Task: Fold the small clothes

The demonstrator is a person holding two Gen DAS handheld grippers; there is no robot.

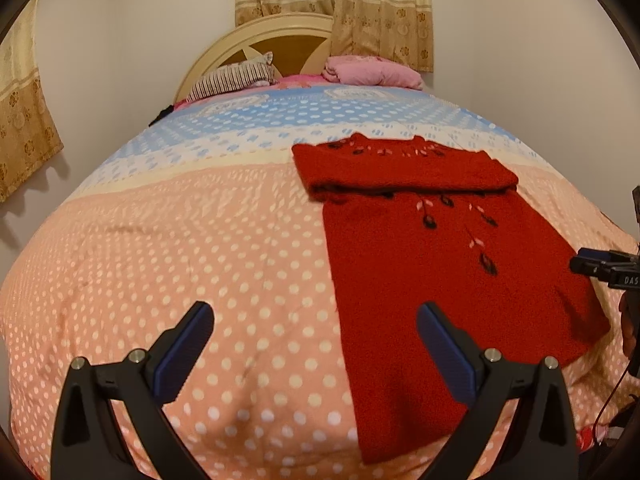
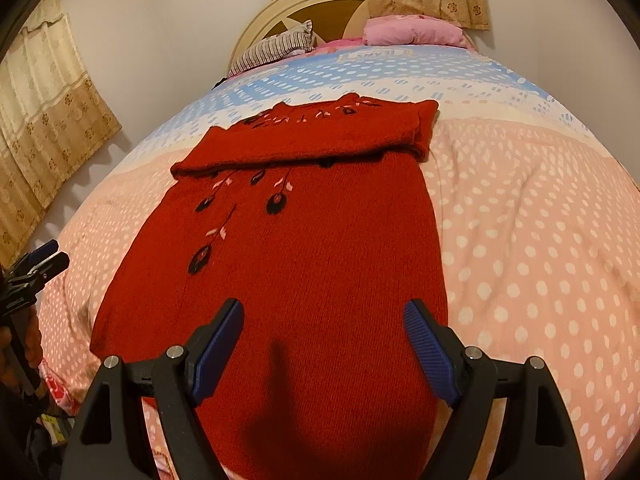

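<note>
- Sweater [image 2: 312, 240]: red, knitted, with small flowers, lying flat on the bed [image 2: 540, 220]. Its sleeves are already folded across the top part, near the blue stripe of the cover.
- Its long side runs straight away from you, from the near edge of the bed up toward the pillows [image 2: 412, 32].
- Your right gripper [image 2: 324, 320] hangs right over the bottom part of the sweater. Its jaws stand wide apart and hold nothing. The hem is just below and in front of it.
- Your left gripper [image 1: 316, 320] is over the dotted cover, off to the left of the sweater [image 1: 420, 264]. Its jaws are wide apart too, and empty. The sweater's left edge is just beside its right finger.
- I think your right hand is nearer the cloth. Your left hand must slide right to reach the other bottom corner, so you can lift the hem up toward the sleeves.
</note>
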